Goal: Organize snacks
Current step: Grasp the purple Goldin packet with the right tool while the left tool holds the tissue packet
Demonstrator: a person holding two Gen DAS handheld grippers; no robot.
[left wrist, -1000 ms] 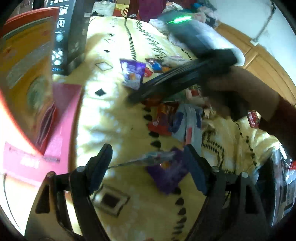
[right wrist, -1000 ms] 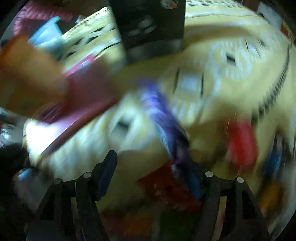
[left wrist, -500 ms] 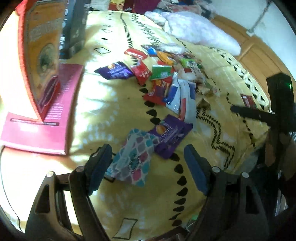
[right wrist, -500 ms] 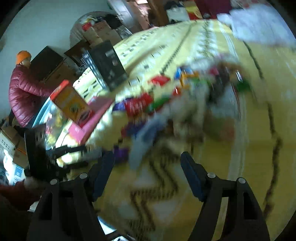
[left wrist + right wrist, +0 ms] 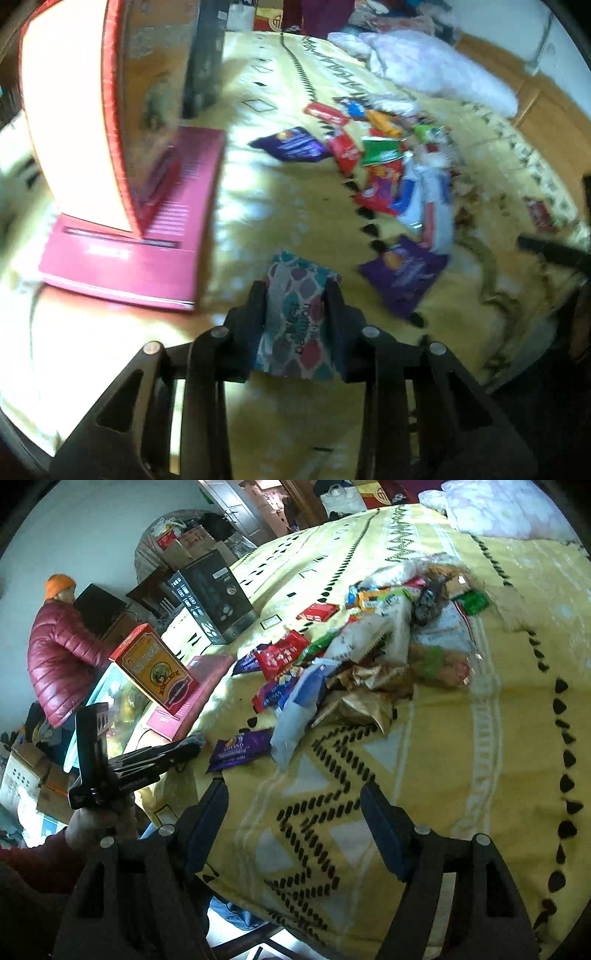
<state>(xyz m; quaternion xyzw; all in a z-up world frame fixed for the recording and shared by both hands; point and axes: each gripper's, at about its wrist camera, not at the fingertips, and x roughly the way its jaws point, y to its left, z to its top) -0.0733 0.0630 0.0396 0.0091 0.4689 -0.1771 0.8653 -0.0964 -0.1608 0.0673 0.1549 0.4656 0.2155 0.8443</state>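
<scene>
Teal-and-maroon patterned snack packet (image 5: pixel 295 317) pinched between left gripper (image 5: pixel 295 295) fingers, above yellow bedspread (image 5: pixel 280 206) near purple pouch (image 5: pixel 404 271). Right gripper (image 5: pixel 293 814) spread wide, holding nothing, facing snack pile (image 5: pixel 369 653).

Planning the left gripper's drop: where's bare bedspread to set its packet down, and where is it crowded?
Free: the strip between the pink flat box and the snack pile, ahead of the left gripper holding the patterned packet; also the bedspread ahead of the open right gripper. Crowded: the pile itself.
</scene>
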